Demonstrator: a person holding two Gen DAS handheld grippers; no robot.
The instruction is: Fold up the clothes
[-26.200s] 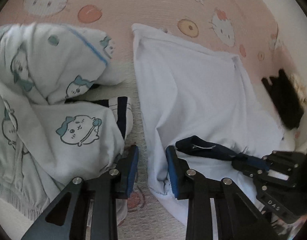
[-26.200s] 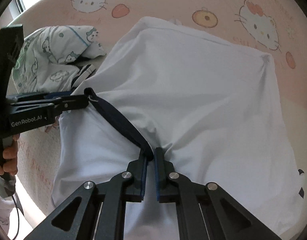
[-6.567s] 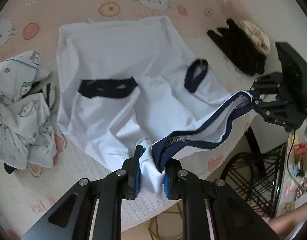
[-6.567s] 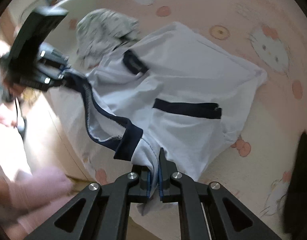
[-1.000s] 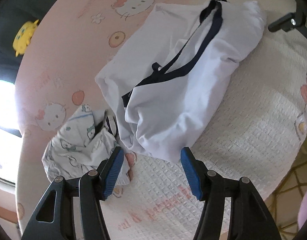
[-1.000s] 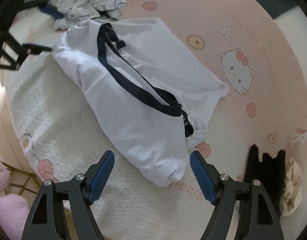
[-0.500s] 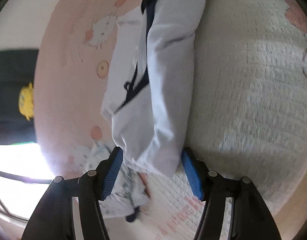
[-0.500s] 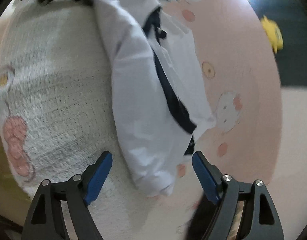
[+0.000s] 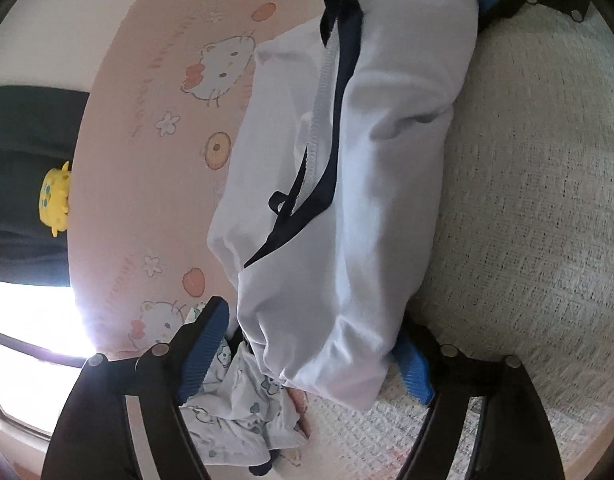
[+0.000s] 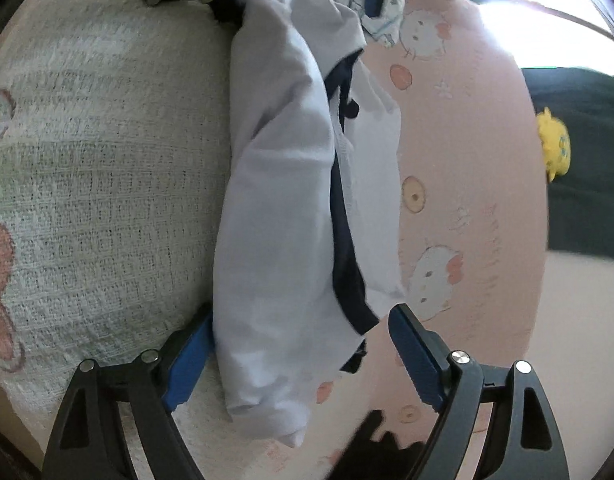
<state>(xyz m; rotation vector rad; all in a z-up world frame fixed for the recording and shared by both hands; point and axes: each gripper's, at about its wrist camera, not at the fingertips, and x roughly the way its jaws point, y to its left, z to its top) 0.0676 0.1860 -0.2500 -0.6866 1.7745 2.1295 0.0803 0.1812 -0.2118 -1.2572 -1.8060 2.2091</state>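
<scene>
Judging from the lay of it, the white garment point(image 9: 367, 184) is already gathered into a long narrow bundle on the blanket-covered desk point(image 9: 539, 200), navy trim point(image 9: 331, 120) showing; a final cross fold looks left, and the printed pyjamas point(image 9: 243, 408) are still crumpled. My left fingers point(image 9: 307, 354) are opening, straddling one end, a pad point(image 9: 413, 364) beside the cloth, nothing pinched. My right fingers point(image 10: 303, 358) stand wide around the other end, gripping nothing.
</scene>
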